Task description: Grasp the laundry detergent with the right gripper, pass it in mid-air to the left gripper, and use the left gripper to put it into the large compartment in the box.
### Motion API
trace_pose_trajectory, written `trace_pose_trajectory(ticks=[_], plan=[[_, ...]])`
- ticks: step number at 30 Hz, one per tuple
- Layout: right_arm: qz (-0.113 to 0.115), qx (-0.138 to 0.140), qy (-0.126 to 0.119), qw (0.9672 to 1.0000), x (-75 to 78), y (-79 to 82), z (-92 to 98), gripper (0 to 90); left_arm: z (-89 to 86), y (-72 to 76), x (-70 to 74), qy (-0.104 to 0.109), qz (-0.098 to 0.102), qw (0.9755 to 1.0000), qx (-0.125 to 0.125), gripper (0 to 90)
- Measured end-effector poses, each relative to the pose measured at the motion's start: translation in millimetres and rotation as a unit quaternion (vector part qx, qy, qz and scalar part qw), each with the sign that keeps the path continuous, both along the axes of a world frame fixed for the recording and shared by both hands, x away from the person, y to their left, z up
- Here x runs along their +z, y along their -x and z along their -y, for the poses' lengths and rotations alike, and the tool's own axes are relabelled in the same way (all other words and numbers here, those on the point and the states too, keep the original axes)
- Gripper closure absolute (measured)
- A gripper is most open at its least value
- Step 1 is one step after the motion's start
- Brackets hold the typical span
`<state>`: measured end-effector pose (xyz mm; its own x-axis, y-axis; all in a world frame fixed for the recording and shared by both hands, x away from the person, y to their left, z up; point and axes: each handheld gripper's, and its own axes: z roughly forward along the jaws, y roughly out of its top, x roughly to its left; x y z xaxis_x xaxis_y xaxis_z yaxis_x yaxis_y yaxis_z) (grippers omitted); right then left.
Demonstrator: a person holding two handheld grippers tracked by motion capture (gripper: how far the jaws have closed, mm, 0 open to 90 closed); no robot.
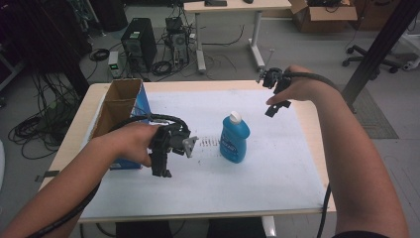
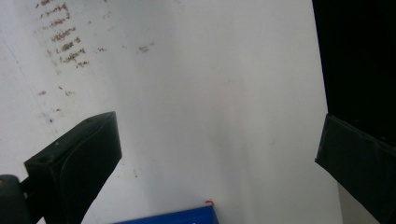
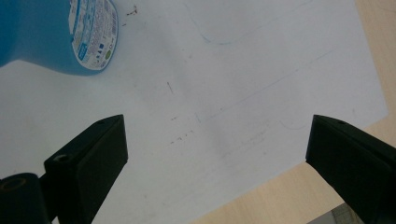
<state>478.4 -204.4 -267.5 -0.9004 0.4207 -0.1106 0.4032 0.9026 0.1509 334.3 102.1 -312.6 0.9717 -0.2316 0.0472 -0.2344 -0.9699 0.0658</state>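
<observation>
A blue bottle [image 1: 234,139] stands upright at the centre of the white worktop [image 1: 277,173]. The left gripper [image 1: 161,168], lower left, and the right gripper [image 1: 275,106], upper right, both have jaws wide apart, holding nothing.

Table [image 1: 309,129]: white sheet [image 1: 277,168], bottle [image 1: 234,138], box [image 1: 121,106]

Grey floor [image 1: 307,54], tangled cables [image 1: 34,131], computer tower [image 1: 138,43], far desk [image 1: 233,7], office chair [image 1: 376,58]

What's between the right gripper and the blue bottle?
Nothing: in the high view, bare white sheet separates the right gripper from the blue bottle. The right gripper view shows the same, fingers open.
</observation>
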Motion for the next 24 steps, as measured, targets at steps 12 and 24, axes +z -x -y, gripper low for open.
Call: trace_pose_trajectory(ticks=[12, 24], plan=[[0.002, 0.013, -0.009, 0.9999, -5.7, 24.5, 10.3, 4.9, 1.6, 1.1, 0.1, 0.001, 0.0, 1.0, -0.004, 0.3], [-0.007, 0.032, -0.037, 0.9988, -13.1, 50.1, 4.0, 4.5, -0.3, 2.1, -1.7, 0.001, 0.001, 1.0, -0.003, 0.3]])
